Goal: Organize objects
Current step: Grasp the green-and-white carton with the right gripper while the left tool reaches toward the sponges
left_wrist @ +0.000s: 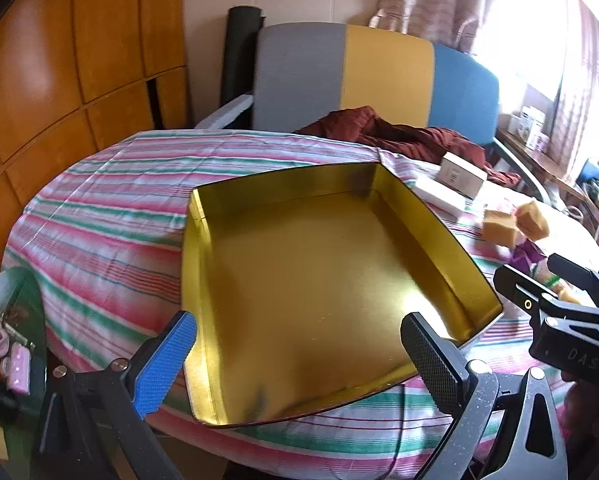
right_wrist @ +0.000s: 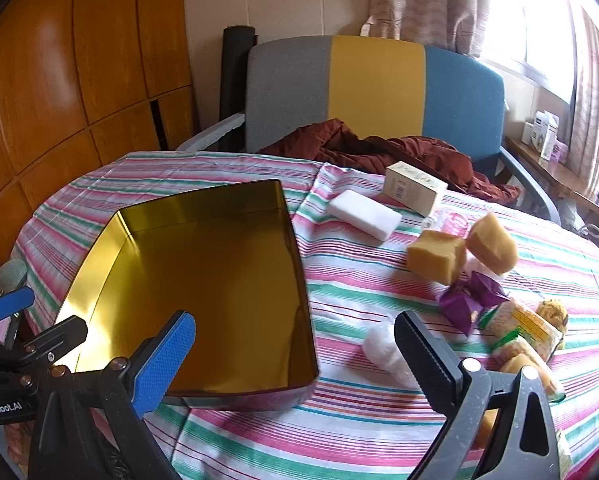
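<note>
So we've got the gold tin [right_wrist: 203, 280] sitting empty on the striped tablecloth [right_wrist: 379, 420], and everything we still have to sort is piled off to the right of the tin. Nothing's in it yet, so we'd call this the very start.

Both tongs are spread wide with nothing between the pads. The left gripper [left_wrist: 299, 360] hangs over the tin's near edge, angled down into it. The right gripper [right_wrist: 295, 356] hovers at the tin's near right corner, with a little white wad [right_wrist: 383, 354] lying just past its dark finger.

Right of the tin, going from far to near: a small printed box [right_wrist: 413, 188], a white bar [right_wrist: 365, 214], 2 yellow sponge blocks [right_wrist: 437, 256] touching each other, a purple wrapper [right_wrist: 467, 300] and some packaged snacks [right_wrist: 523, 336]. There's something pink and clear behind the sponges, but we can't tell what it is.

What could go wrong from here, as we see it:

- The tin looks light and slick, and the cloth is loose. Bump its wall with a finger and it'll probably slide or drag the cloth with it.
- The sponges are squishy, so a hard squeeze could make one pop out sideways.
- The snacks sit close to the table's edge, so a sloppy reach might knock them off.
- The wrapper and wad are thin and low, so the pads could pinch tablecloth instead.
</note>
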The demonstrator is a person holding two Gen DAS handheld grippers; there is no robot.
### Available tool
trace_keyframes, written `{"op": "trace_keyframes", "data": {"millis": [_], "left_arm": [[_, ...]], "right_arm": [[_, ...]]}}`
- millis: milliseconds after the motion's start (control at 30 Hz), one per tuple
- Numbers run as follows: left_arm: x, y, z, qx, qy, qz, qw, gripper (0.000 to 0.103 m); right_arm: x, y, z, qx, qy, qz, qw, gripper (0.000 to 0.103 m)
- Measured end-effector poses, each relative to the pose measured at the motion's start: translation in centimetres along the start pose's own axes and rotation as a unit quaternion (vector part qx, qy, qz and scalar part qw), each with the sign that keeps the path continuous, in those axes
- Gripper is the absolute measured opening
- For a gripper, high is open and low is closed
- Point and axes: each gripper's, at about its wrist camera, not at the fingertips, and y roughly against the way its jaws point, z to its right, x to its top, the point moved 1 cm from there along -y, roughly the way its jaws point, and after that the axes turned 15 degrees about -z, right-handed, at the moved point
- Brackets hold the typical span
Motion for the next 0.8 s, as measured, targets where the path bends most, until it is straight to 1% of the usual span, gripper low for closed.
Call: {"op": "trace_keyframes", "data": {"millis": [233, 333, 433, 533, 600, 633, 733, 767, 800], "left_arm": [[0.7, -0.3, 1.9, -0.020, -0.036, -0.003, 0.9992, 0.103], [0.9, -0.4, 2.8, -0.037, -0.057, -0.004, 0.9977, 0.103], [1.0, -0.9, 3.7, -0.052, -0.075, -0.014, 0.9957, 0.103], [1.1, -1.4, 4.0, -0.080, -0.074, -0.027, 0.9936, 0.103], [1.1, -1.5, 4.2, -0.102, -0.076, -0.033, 0.9913, 0.103], [1.1, -1.6, 4.2, -0.111, -0.076, -0.033, 0.9903, 0.103], [1.2, -1.6, 4.5, -0.139, -0.073, -0.035, 0.9870, 0.103], [1.3, -1.7, 4.7, -0.144, -0.075, -0.037, 0.9861, 0.103], [1.4, -1.7, 5.0, -0.148, -0.077, -0.037, 0.9852, 0.103]], "right_arm": [[-0.2, 0.9, 2.9, -0.014, -0.015, -0.006, 1.000, 0.102], [-0.4, 1.4, 4.9, -0.016, -0.019, -0.017, 1.000, 0.102], [-0.6, 2.5, 8.0, -0.020, -0.037, -0.027, 0.999, 0.102], [-1.0, 3.8, 11.8, -0.030, -0.061, -0.038, 0.997, 0.102], [-1.4, 4.7, 14.6, -0.046, -0.074, -0.051, 0.995, 0.102], [-1.7, 5.2, 16.2, -0.059, -0.081, -0.061, 0.993, 0.102], [-2.7, 5.9, 19.5, -0.083, -0.083, -0.095, 0.989, 0.102], [-3.1, 6.0, 20.6, -0.093, -0.077, -0.114, 0.986, 0.102], [-3.4, 6.0, 21.2, -0.095, -0.070, -0.132, 0.984, 0.102]]}}
